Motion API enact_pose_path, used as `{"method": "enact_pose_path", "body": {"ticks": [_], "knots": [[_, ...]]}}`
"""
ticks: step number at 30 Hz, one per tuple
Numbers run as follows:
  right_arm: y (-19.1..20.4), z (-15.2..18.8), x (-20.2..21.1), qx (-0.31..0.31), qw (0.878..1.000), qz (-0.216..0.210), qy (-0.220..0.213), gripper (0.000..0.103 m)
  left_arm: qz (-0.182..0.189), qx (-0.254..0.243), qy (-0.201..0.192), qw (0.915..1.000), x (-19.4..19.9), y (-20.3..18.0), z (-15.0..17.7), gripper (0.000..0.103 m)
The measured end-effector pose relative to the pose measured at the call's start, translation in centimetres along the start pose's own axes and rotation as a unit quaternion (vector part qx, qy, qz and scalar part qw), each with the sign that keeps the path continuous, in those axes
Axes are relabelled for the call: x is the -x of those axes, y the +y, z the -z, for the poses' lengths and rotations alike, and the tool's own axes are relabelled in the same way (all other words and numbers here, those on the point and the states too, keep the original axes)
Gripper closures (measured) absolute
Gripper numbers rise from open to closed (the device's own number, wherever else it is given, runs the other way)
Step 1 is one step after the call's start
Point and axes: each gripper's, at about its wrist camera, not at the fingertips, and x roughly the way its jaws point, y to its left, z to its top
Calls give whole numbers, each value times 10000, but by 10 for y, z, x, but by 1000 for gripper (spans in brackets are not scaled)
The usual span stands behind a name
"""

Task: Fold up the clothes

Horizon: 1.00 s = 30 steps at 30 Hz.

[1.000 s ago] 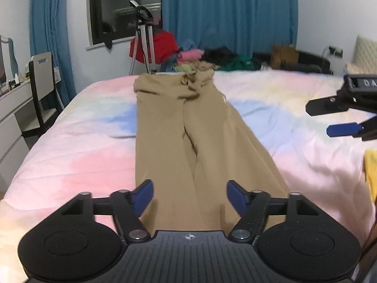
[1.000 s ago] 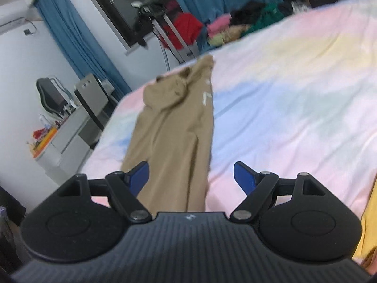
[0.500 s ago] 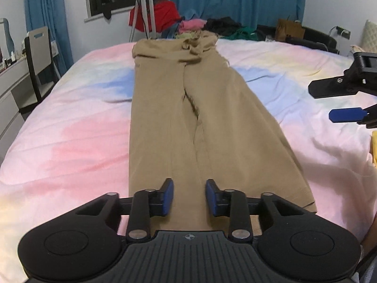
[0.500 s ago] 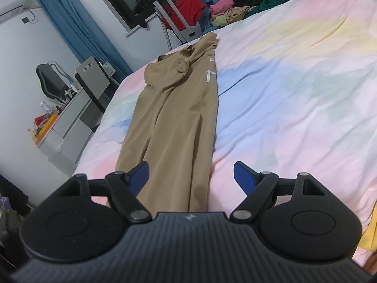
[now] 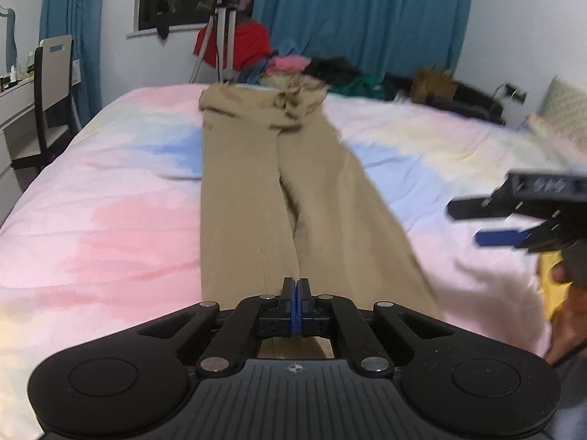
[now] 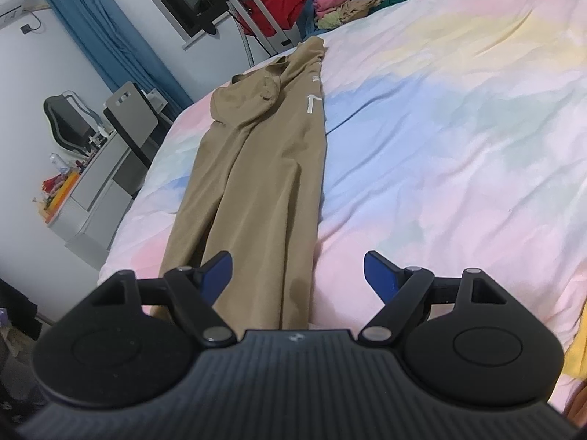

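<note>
Blue curtains and a dark window stand behind the bed, whose pastel pink, blue and yellow sheet carries the long tan cloth trousers, laid flat with the waistband at the far edge and the leg ends toward me. My left hand-held gripper has its blue pads pressed together just over the near leg end; whether any cloth is pinched between them I cannot tell, since the hem is hidden under the gripper body. My right hand-held gripper hangs with its jaws wide apart above the other leg end, nothing between them.

If the left pads caught only air or a single layer, I judge that lifting would leave the trousers behind or peel one leg off crooked. The right side is also ungripped, so pulling now would skew the fold.

No basket or bin is in sight; a loose heap of coloured clothes lies beyond the bed's far edge.
</note>
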Motion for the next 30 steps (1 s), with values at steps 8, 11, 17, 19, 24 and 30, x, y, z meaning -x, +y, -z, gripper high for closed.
{"method": "enact_pose_path", "body": {"ticks": [8,11,17,19,24,30], "knots": [[5,5,-8,117,9998,16,163,22,648,-264,300,9971,-12,-12,3,99],[5,6,-10,120,9997,4,218,22,628,-361,508,9961,-18,-18,5,87],[3,8,-13,69,9995,32,297,22,742,383,349,9959,-6,3,-1,31],[1,8,-13,23,9995,18,324,22,821,843,279,9927,-4,19,-6,23],[-3,9,-16,-137,9990,-84,406,22,286,2113,487,9758,-15,66,-5,23],[-14,13,-24,-604,9954,-339,667,22,189,3167,758,9453,-28,103,4,24]]}}
